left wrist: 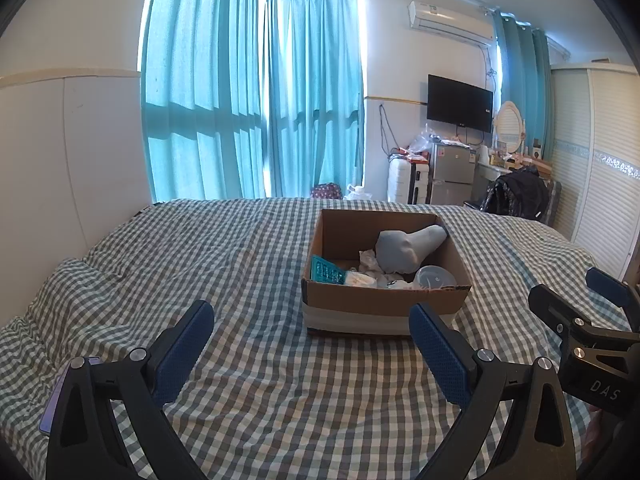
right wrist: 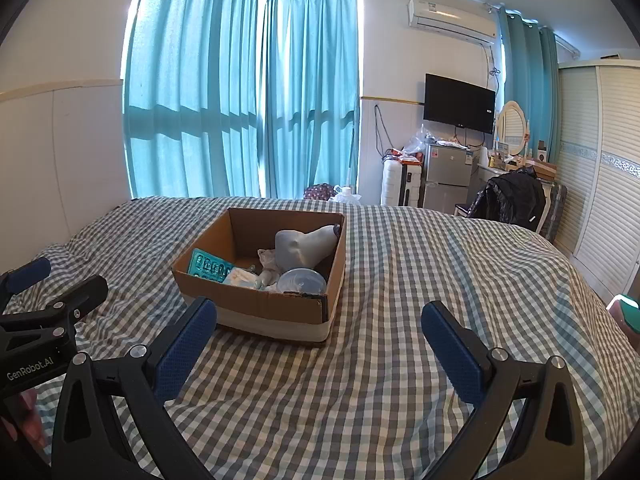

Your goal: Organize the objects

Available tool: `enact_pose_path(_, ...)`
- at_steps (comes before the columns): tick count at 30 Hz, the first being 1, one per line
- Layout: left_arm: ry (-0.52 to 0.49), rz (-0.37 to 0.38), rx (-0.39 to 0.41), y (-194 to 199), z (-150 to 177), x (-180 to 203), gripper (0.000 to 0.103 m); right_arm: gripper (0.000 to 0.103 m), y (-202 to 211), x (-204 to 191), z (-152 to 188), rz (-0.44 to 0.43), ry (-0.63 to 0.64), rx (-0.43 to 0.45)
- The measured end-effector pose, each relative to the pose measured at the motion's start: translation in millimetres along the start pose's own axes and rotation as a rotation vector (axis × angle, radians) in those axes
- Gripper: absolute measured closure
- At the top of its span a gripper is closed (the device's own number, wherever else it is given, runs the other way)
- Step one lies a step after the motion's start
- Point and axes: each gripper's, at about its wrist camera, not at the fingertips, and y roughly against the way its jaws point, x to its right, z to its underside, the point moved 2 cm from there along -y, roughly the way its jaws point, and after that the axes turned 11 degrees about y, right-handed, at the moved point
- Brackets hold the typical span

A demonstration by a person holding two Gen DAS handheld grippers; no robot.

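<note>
Box (left wrist: 384, 304) sits on the bed (left wrist: 240, 380), centre-right of the left view, centre-left of the right view. Already inside: grey sock bundle (left wrist: 408, 246) at the back, teal blister pack (left wrist: 326, 272) leaning on the left wall, clear lid (left wrist: 434, 278) front right, crumpled white bits (left wrist: 370, 262) between them. No loose items visible on the checked cover.

Left tool (left wrist: 312, 352) wide, empty, low in frame short of the box. Right tool (right wrist: 316, 352) also wide, empty, just short of the box's near wall.

Fits both: contents about to come out for sorting, or everything already gathered in. Can't tell which.

For any reach in: come over the near wall from above, don't push the box; soft bedding lets it slide. The sock bundle is the easy grip.
</note>
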Motion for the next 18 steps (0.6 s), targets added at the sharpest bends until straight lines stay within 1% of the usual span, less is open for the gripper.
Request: enact_pose_path(18, -0.004, 0.001, -0.006, -1.6, 0.8, 0.6, 0.002, 0.0, -0.4, -2.4, 2.1, -0.007, 0.004, -0.006)
